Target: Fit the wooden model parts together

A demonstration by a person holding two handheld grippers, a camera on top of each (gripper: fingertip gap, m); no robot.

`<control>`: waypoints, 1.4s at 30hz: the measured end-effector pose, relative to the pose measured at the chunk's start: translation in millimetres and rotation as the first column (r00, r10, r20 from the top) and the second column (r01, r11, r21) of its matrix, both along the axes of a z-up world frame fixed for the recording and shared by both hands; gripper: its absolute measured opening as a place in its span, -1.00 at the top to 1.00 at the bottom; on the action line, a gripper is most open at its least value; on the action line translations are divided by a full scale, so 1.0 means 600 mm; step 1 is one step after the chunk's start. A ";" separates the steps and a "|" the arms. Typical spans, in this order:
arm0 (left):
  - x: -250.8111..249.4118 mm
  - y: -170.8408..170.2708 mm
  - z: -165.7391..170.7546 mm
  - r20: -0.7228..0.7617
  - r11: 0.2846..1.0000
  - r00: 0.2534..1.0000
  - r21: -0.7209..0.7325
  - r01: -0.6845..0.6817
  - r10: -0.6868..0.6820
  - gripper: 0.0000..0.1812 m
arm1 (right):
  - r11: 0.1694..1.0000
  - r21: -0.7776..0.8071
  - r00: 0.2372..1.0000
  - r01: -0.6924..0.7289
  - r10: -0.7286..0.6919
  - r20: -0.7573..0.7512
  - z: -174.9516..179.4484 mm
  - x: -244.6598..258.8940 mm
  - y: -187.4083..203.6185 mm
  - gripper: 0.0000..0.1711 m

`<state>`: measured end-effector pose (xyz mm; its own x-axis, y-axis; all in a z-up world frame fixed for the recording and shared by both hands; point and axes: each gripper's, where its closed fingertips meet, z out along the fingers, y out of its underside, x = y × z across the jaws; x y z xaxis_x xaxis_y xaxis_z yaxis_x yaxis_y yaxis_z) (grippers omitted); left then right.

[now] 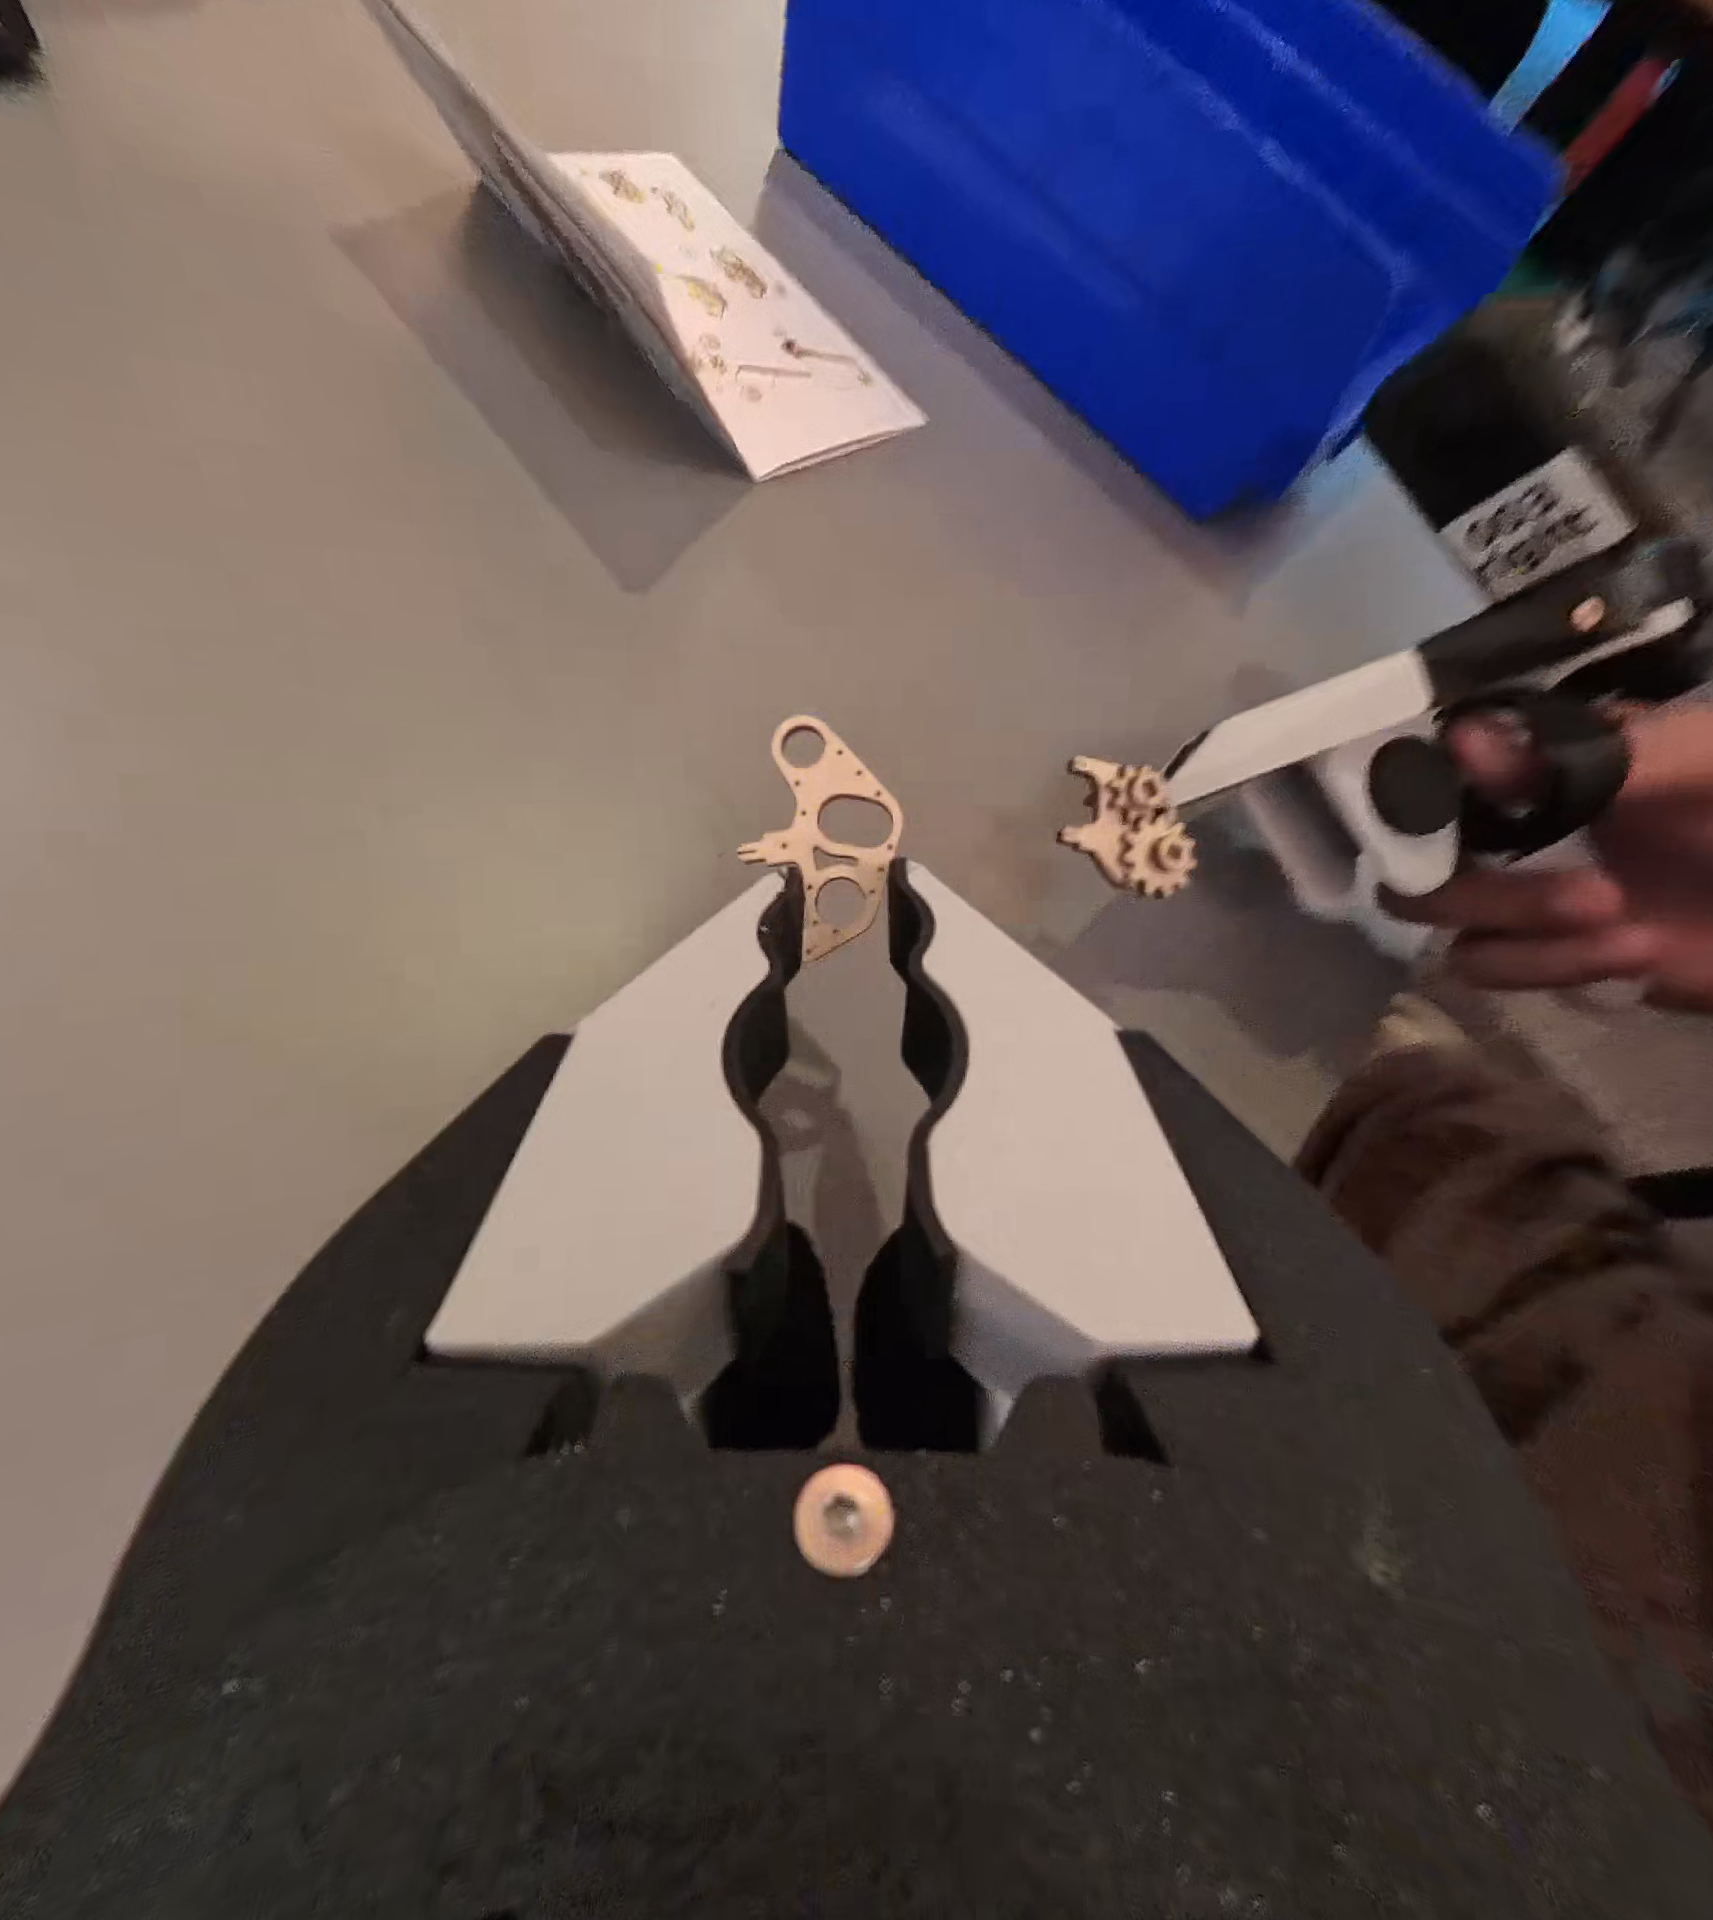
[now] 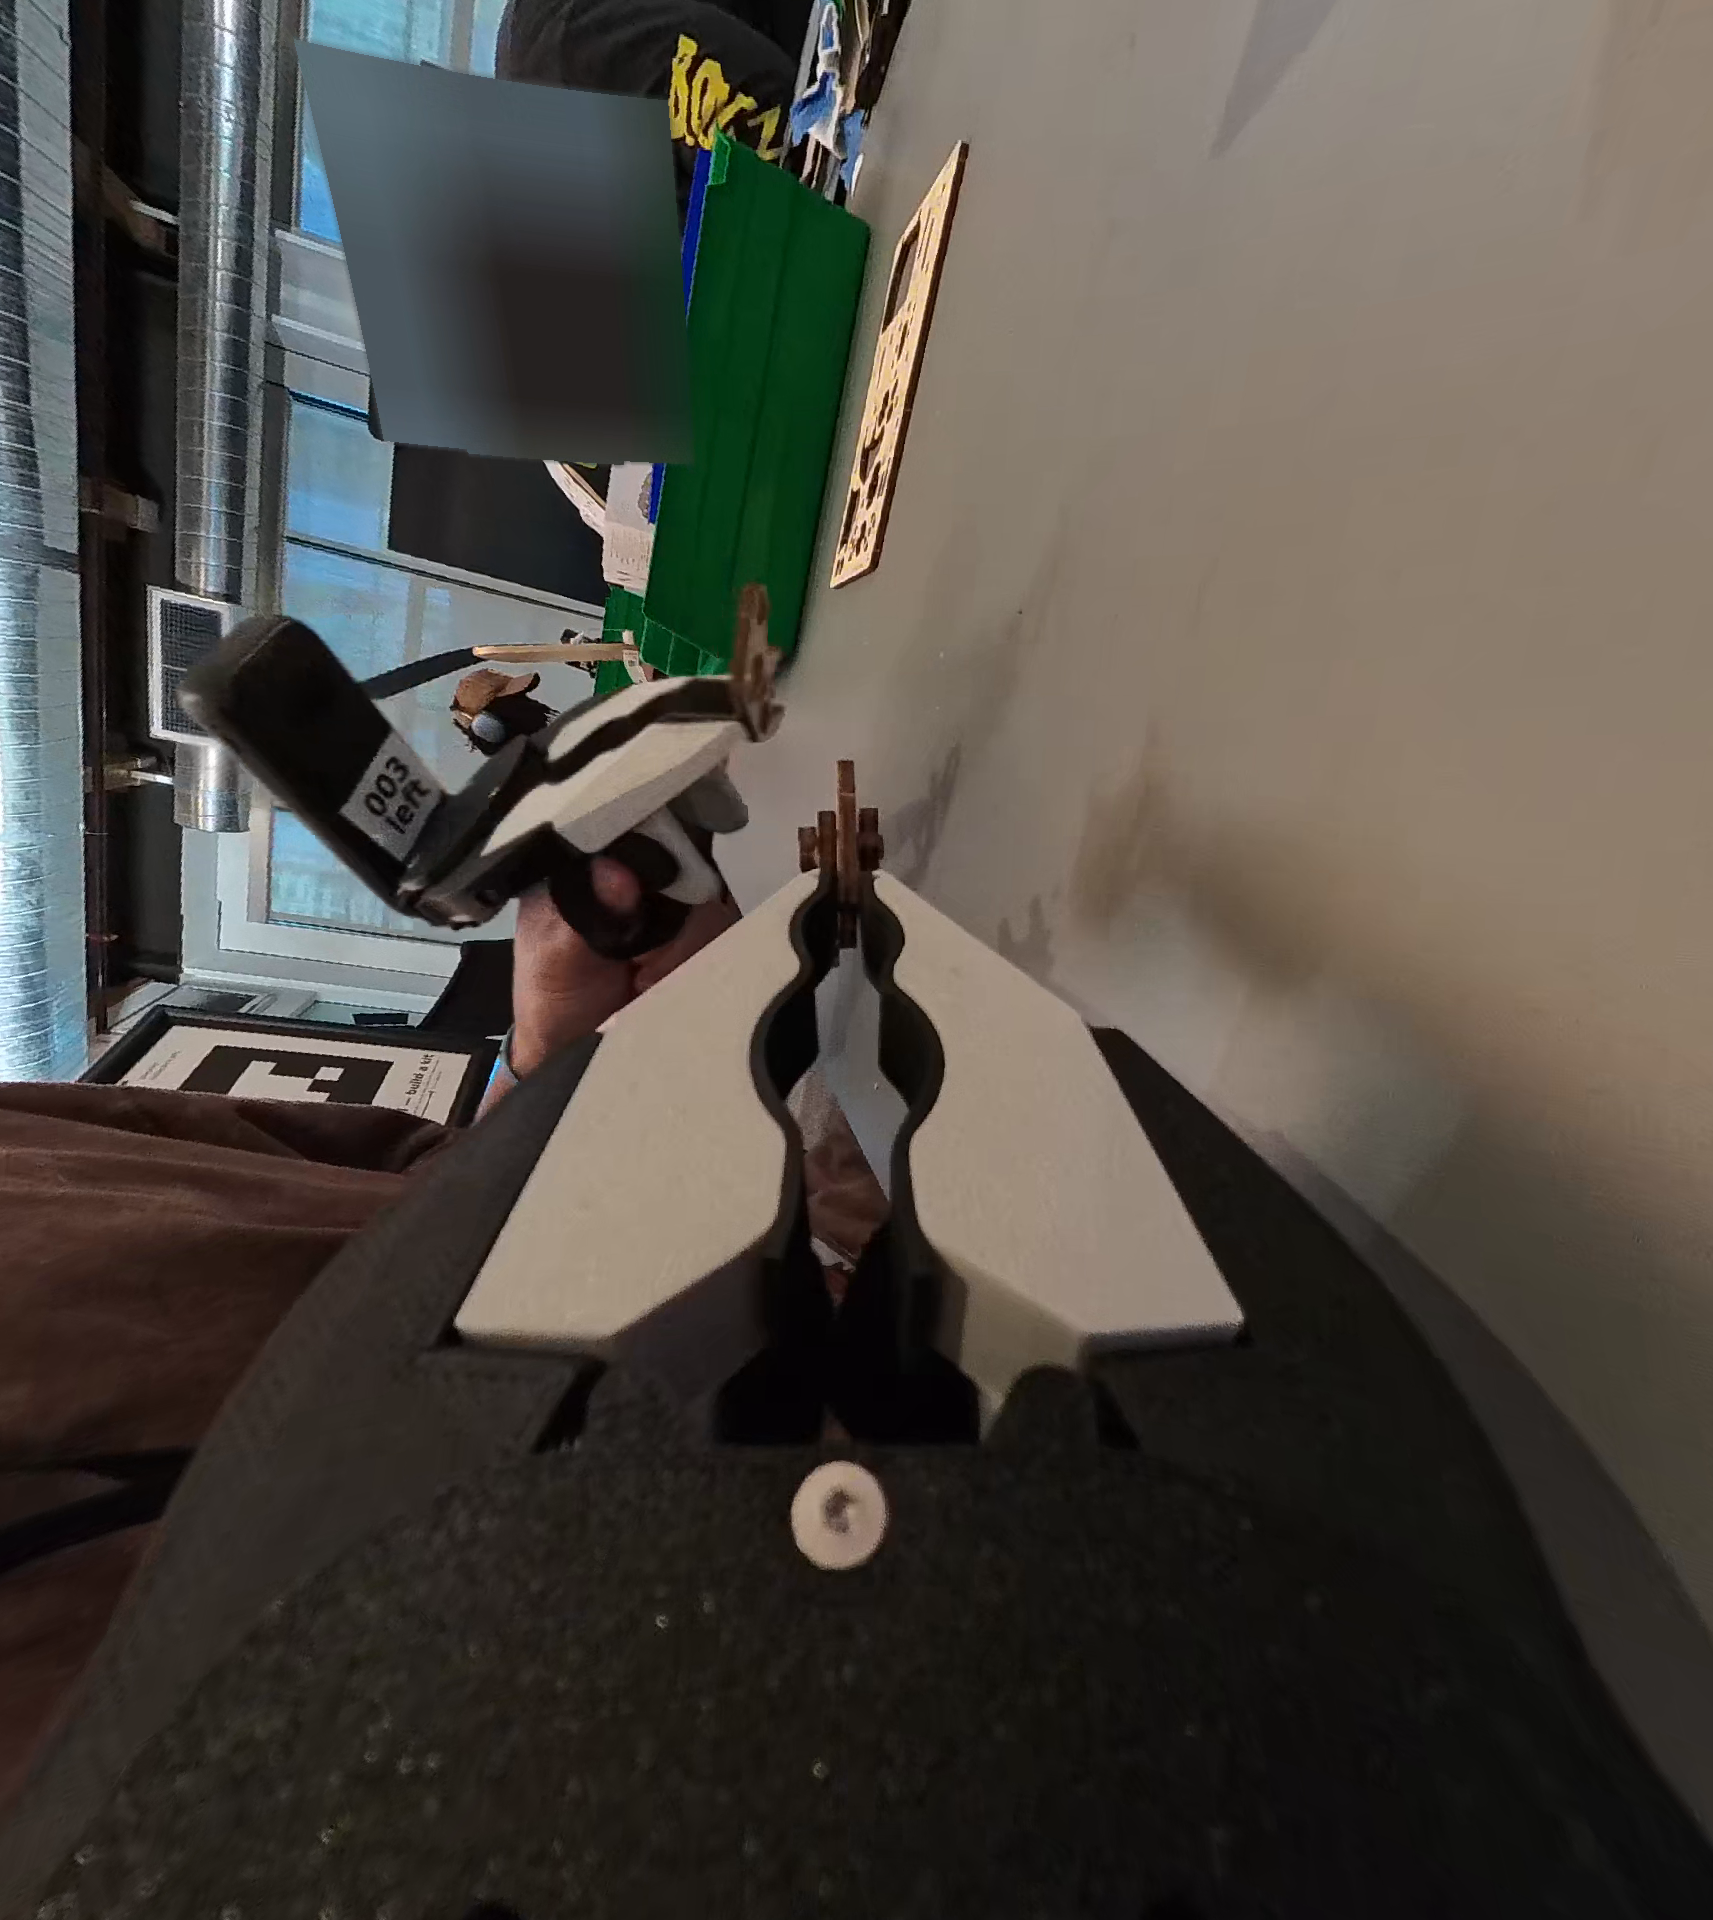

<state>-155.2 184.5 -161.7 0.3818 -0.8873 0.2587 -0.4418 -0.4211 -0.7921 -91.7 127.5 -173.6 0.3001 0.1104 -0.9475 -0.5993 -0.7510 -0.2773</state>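
Blue bin (image 1: pixel 1143 229) at far edge of grey table (image 1: pixel 208 623); its inside can't be seen. Open booklet (image 1: pixel 717 301) stands tented just left of it. In right wrist view a green bin (image 2: pixel 758 416) sits on the table, contents hidden; a cut-out wooden sheet (image 2: pixel 899 384) lies flat beside it.

Left gripper (image 1: pixel 836 883): jaws nearly closed, tips pinching the lower end of a flat plate (image 1: pixel 836 831) with round holes. Plate held above the table, upright.

Right gripper (image 2: pixel 844 894): closed on a gear piece (image 2: pixel 841 831), seen edge-on here. From left wrist view the gear piece (image 1: pixel 1127 826) shows two small cogs on a bracket, held at the tips, near the plate's right, not touching. A hand (image 1: pixel 1641 852) grips the right handle.
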 end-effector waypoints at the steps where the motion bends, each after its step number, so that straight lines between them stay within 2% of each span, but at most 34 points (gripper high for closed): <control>1: -0.006 0.005 -0.009 -0.060 1.000 0.998 0.029 -0.009 0.011 0.85 | 1.000 0.000 1.000 -0.002 0.002 0.001 0.000 -0.001 0.000 0.97; 6: -0.057 0.018 -0.052 -0.289 0.985 0.943 0.017 -0.169 0.166 0.85 | 1.000 0.000 1.000 -0.001 0.001 0.008 0.000 0.000 -0.002 0.97; 9: -0.068 0.005 -0.068 -0.302 0.973 0.930 -0.031 -0.231 0.211 0.85 | 1.000 0.003 1.000 0.003 -0.003 0.009 0.001 0.003 -0.002 0.97; 14: -0.068 -0.018 -0.089 -0.307 0.965 0.929 -0.089 -0.246 0.209 0.84 | 1.000 0.002 1.000 0.004 -0.004 0.004 0.002 0.004 -0.002 0.97; 19: -0.070 -0.035 -0.100 -0.337 0.985 0.933 -0.067 -0.159 0.128 0.81 | 1.000 0.003 1.000 -0.009 0.009 0.001 0.002 -0.002 -0.004 0.97; 23: -0.086 -0.033 -0.103 -0.400 0.999 0.915 0.043 -0.031 0.046 0.70 | 1.000 0.004 1.000 -0.009 0.009 0.002 0.003 -0.001 -0.006 0.97; 28: -0.091 -0.033 -0.105 -0.453 0.974 0.886 0.133 0.181 -0.103 0.85 | 1.000 0.005 1.000 -0.001 0.001 0.001 0.005 0.003 -0.006 0.97; 31: -0.090 -0.032 -0.106 -0.495 0.953 0.855 0.156 0.261 -0.154 0.96 | 1.000 0.007 1.000 -0.003 0.003 0.005 0.005 0.003 -0.007 0.97; 33: -0.087 -0.039 -0.103 -0.506 0.935 0.840 0.160 0.316 -0.197 0.97 | 1.000 0.008 1.000 -0.002 0.002 0.005 0.006 0.004 -0.007 0.97; 36: -0.063 -0.075 -0.074 -0.396 0.941 0.872 0.054 0.333 -0.286 0.97 | 1.000 0.009 1.000 0.002 -0.002 0.005 0.006 0.006 -0.007 0.97; 38: -0.034 -0.119 -0.026 -0.180 0.931 0.918 -0.162 0.326 -0.353 0.97 | 1.000 0.008 1.000 0.005 -0.005 0.006 0.006 0.008 -0.007 0.97; 39: -0.018 -0.144 0.012 -0.003 0.880 0.933 -0.334 0.339 -0.361 0.97 | 1.000 0.008 1.000 0.006 -0.006 0.006 0.006 0.008 -0.007 0.97; 40: -0.006 -0.163 0.054 0.180 0.774 0.928 -0.512 0.372 -0.327 0.97 | 1.000 0.008 1.000 0.006 -0.006 0.005 0.006 0.008 -0.007 0.97; 41: -0.001 -0.169 0.094 0.332 0.628 0.910 -0.659 0.413 -0.250 0.97 | 1.000 0.008 1.000 0.005 -0.005 0.005 0.006 0.008 -0.008 0.97; 42: -0.003 -0.164 0.113 0.401 0.476 0.902 -0.769 0.426 -0.160 0.97 | 1.000 0.009 1.000 0.004 -0.004 0.005 0.007 0.008 -0.008 0.97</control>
